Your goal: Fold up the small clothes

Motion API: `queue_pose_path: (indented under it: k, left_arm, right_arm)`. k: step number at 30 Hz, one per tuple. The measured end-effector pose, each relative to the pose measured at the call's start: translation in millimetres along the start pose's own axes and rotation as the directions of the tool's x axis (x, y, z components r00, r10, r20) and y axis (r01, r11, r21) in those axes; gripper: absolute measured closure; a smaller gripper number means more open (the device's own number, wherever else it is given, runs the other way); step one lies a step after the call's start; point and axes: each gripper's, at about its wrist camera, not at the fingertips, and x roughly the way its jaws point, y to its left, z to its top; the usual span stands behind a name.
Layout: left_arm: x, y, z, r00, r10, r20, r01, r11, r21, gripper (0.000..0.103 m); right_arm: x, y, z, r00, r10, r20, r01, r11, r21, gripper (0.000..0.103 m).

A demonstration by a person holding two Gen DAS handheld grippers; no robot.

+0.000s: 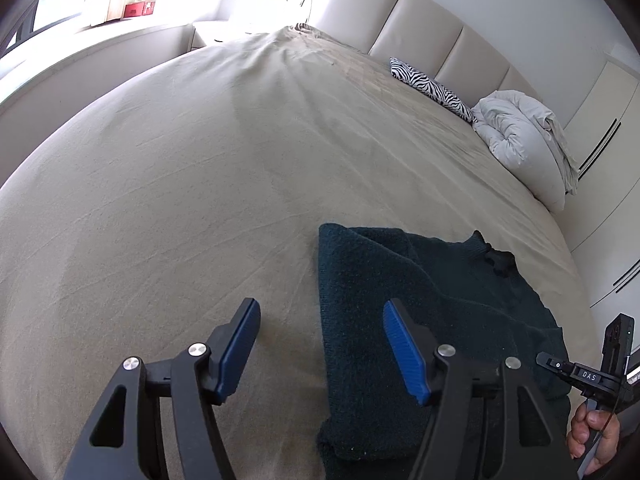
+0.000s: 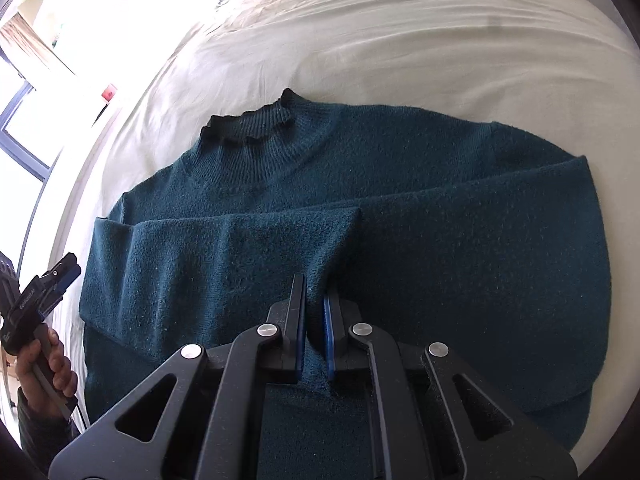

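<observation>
On the beige bed (image 2: 400, 40), our teal sweater (image 2: 440, 220) lies flat, collar away from us, sleeves crossed over its chest. Our right gripper (image 2: 314, 300) pinches the sleeve cuff at the sweater's middle. Our left gripper (image 1: 318, 312) hangs spread wide and empty over the sweater's left edge.

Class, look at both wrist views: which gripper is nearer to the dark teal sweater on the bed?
Right. The right gripper is shut on a fold of the sweater. The left gripper is open beside its edge, holding nothing.
</observation>
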Motion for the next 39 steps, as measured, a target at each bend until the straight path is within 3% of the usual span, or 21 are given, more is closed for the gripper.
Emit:
queue_pose_path:
  k: [3,8,11,12,13,15,21,27,29,32,34,36,39]
  left_arm:
    - [16.6,-0.3,12.7,1.000,0.005,-0.027,-0.005,1.000,-0.002,0.036]
    - [39.5,-11.8,30.5,0.997,0.037,-0.067,-0.034,0.999,0.038,0.042]
    - [48.8,-15.0,34.2,0.995,0.072,-0.074,-0.067,0.996,0.063,0.064]
    - [51.8,-13.1,34.7,0.995,0.076,-0.072,-0.071,0.996,0.060,0.081]
    - [54.8,-10.2,34.6,0.995,0.073,-0.074,-0.069,0.996,0.051,0.089]
    - [55.7,-6.5,30.8,0.996,0.075,-0.051,-0.072,0.996,0.049,0.092]
    - [52.7,-1.2,18.9,0.997,0.073,0.014,-0.074,0.995,0.070,0.092]
    - [43.3,-11.2,17.5,0.992,0.121,0.045,-0.125,0.984,0.124,0.089]
    - [21.4,-19.0,11.2,0.981,0.167,0.095,-0.179,0.974,0.140,0.090]
    - [-17.9,-36.5,-8.3,0.975,0.138,0.172,-0.170,0.967,0.190,0.090]
    - [-30.5,-53.7,-26.1,0.974,0.132,0.185,-0.180,0.945,0.273,0.089]
    - [-28.0,-62.9,-39.9,0.970,0.161,0.180,-0.213,0.922,0.325,0.088]
    - [0.9,-55.4,-51.9,0.970,0.226,0.088,-0.243,0.905,0.351,0.087]
  right_arm:
    - [0.0,-10.7,-2.1,0.999,0.046,0.014,-0.046,0.998,0.051,0.097]
    - [-2.4,-11.5,-0.7,0.998,0.053,0.018,-0.054,0.998,0.037,0.097]
    - [0.0,-10.7,-0.5,0.999,0.049,0.015,-0.050,0.998,0.032,0.097]
    - [0.7,-10.7,-0.8,0.999,0.045,0.015,-0.045,0.999,0.027,0.097]
    - [0.9,-11.1,-1.4,0.999,0.042,0.015,-0.042,0.999,0.025,0.097]
    - [1.2,-13.4,-1.3,0.999,0.036,0.016,-0.036,0.999,0.032,0.097]
    - [2.0,-22.6,-0.6,0.999,0.025,0.031,-0.027,0.997,0.074,0.097]
    - [6.4,-36.2,-3.5,0.996,0.079,0.045,-0.084,0.990,0.112,0.097]
    - [-3.5,-31.9,-4.4,0.995,0.077,0.058,-0.083,0.991,0.104,0.093]
    - [-21.7,-22.6,-6.4,0.997,0.042,0.068,-0.048,0.995,0.086,0.086]
    - [-33.7,-17.6,-9.3,0.995,0.046,0.087,-0.053,0.995,0.080,0.075]
    - [-37.8,-13.6,-13.2,0.995,0.039,0.088,-0.046,0.996,0.077,0.075]
    - [-24.5,-12.7,-19.6,1.000,0.006,0.030,-0.008,0.997,0.079,0.075]
